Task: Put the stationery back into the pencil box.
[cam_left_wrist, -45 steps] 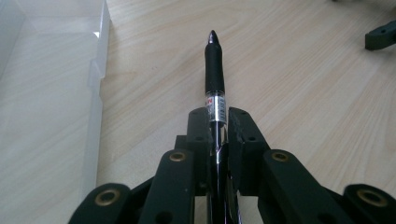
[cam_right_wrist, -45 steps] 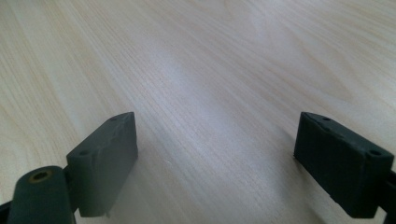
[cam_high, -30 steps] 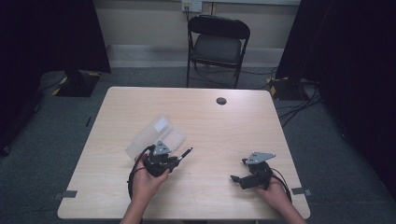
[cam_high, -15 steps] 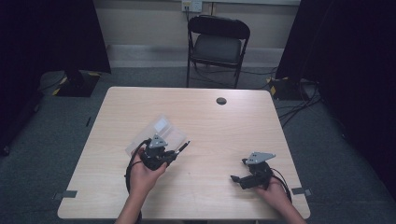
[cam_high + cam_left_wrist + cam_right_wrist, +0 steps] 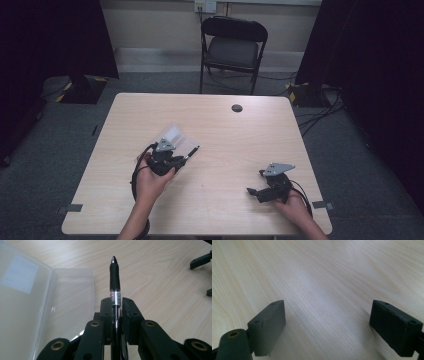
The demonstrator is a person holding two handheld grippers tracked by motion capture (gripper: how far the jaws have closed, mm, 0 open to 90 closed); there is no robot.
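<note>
Left gripper [image 5: 117, 312] clamping black ballpoint pen [image 5: 115, 277]; lower level into clear plastic case [image 5: 72, 297] near worktop's left edge (right gripper [image 5: 327, 325] spread, idle).

A light wood surface [image 5: 250, 135] stands on grey carpet [image 5: 60, 130]. A black folding chair [image 5: 233, 46] sits beyond its far edge against a pale wall [image 5: 150, 20]. Dark curtains [image 5: 380, 75] flank both sides; cables [image 5: 320, 107] trail near the far right corner.
</note>
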